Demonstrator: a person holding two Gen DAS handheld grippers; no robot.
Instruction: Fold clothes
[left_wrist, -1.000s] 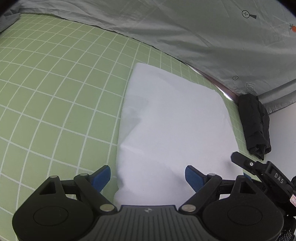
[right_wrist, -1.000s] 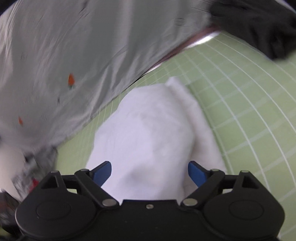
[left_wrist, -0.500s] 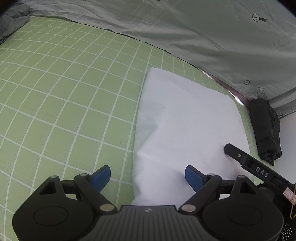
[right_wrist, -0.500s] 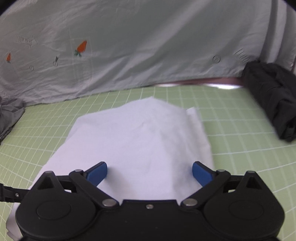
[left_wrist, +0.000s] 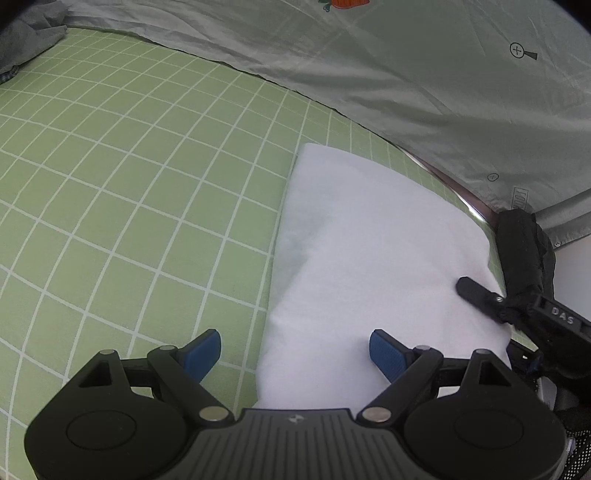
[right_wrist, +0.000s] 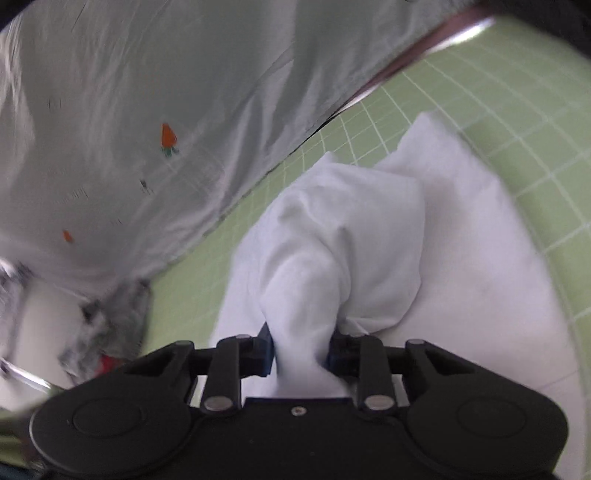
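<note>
My right claw (right_wrist: 301, 354) is clenching a bunched fold of the white cloth (left_wrist: 373, 258), which is lying on the green checked sheet (left_wrist: 129, 192). My left claw (left_wrist: 295, 350) is hanging released over the cloth's near edge. A black garment (left_wrist: 524, 254) is lying just beside the cloth.

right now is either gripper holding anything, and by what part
The right gripper pinches a bunched fold of the white garment near its near edge. The left gripper is open, holding nothing.

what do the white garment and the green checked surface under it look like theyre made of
White garment: soft matte woven or knit fabric, likely cotton; it bunches into folds where the right gripper pinches it. Green checked surface: matte printed cloth, probably a bedsheet.
</note>
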